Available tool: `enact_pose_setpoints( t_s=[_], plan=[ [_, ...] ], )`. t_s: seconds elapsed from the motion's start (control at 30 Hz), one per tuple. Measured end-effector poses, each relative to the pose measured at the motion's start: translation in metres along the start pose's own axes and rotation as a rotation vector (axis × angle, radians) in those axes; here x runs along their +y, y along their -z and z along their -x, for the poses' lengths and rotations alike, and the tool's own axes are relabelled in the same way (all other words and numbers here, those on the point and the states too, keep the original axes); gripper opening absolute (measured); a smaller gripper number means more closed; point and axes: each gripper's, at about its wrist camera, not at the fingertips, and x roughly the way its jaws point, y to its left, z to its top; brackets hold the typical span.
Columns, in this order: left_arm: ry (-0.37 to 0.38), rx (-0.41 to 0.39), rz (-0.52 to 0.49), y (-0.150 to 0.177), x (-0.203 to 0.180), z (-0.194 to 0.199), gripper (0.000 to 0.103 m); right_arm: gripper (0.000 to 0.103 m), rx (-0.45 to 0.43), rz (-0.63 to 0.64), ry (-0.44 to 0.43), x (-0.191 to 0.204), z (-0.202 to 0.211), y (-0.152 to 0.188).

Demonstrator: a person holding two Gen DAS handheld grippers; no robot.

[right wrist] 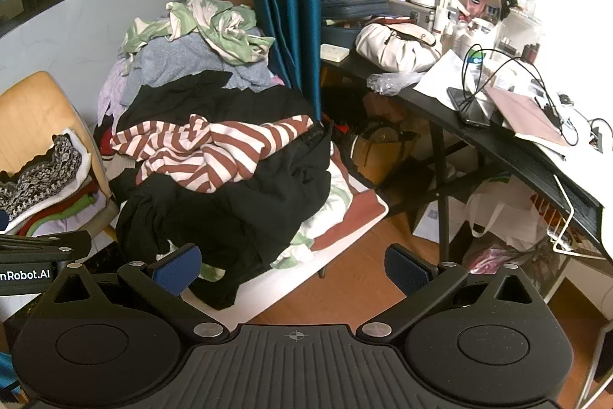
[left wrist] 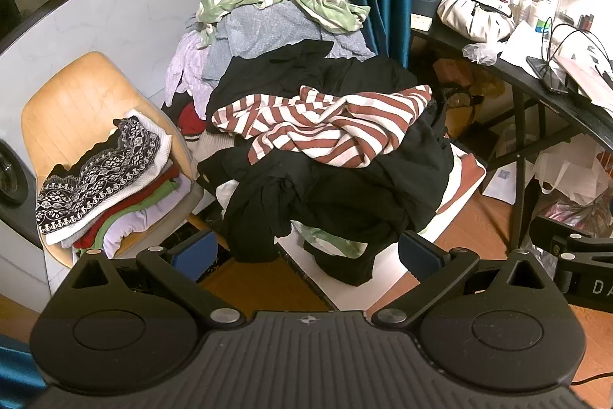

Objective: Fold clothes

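The left gripper and the right gripper are both held spread wide, with nothing gripped or touched between the blue pads. Ahead of them, a rumpled red-and-white striped top is draped over a heap of black garments, beside a tan chair stacked with folded clothes.

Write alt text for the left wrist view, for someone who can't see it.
The open left gripper faces a heap of unfolded clothes, a red-and-white striped top lying on black garments. To the left, folded clothes are stacked on a wooden chair; a cluttered desk stands at right.
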Motion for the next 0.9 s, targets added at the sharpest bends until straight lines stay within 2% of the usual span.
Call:
enact_pose_setpoints(
  t_s=[0.9],
  plan=[
    [-0.003,0.009,0.001,-0.0039,0.0031,-0.0061,0.103,0.102,0.014,-0.002,0.002,0.0017,-0.0080,-0.0047]
  ],
)
